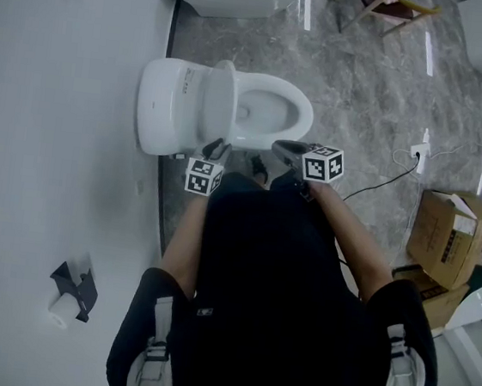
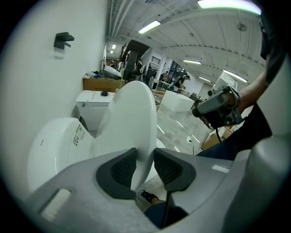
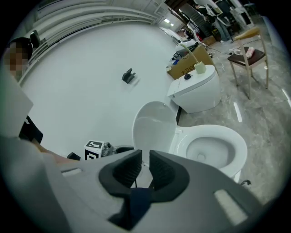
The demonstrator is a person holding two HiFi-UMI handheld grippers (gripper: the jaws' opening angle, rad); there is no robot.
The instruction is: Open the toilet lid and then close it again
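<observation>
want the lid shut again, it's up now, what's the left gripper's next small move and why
Probably close the left gripper on the lid edge: the lid stands upright behind the open bowl, and its edge sits between the parted jaws, apparently ungripped.

Grey marbled floor (image 1: 365,89), white toilet (image 1: 299,108) standing on it, cardboard boxes (image 1: 448,237) at the right, wooden chair (image 1: 392,4) beyond

Glossy white toilet lid (image 2: 129,113), polished marbled stone floor (image 1: 382,91)
</observation>
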